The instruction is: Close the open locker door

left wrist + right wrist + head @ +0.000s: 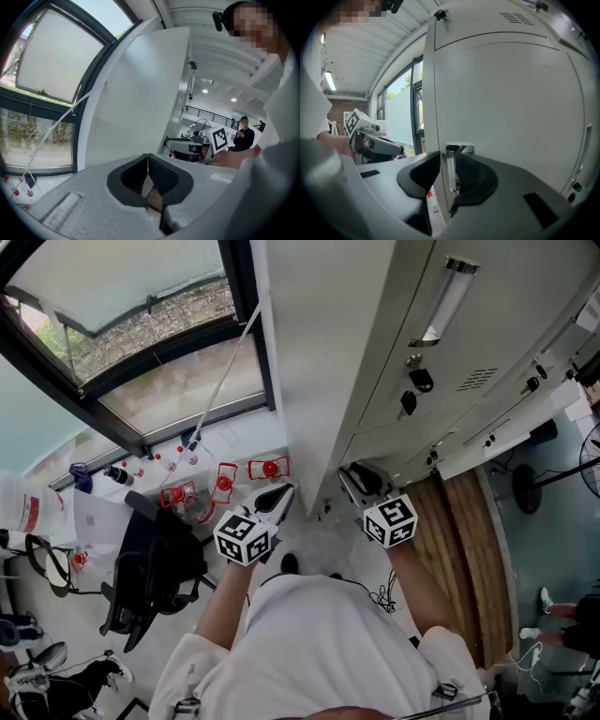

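L gripper nearest me: pads pressed together, nothing btwn them. R gripper: jaws spread, the chrome handle standing btwn them. It sits close to the door-side pad, and I can't tell if that pad touches it; the other pad is clearly off it. The handle is at the near edge of the locker door, which fills most of the R gripper view, its bottom hidden behind the gripper body. In the head view the marker cubes half hide both sets of jaws, and I can't tell how far the door stands ajar. Beyond: window, black chair under it.
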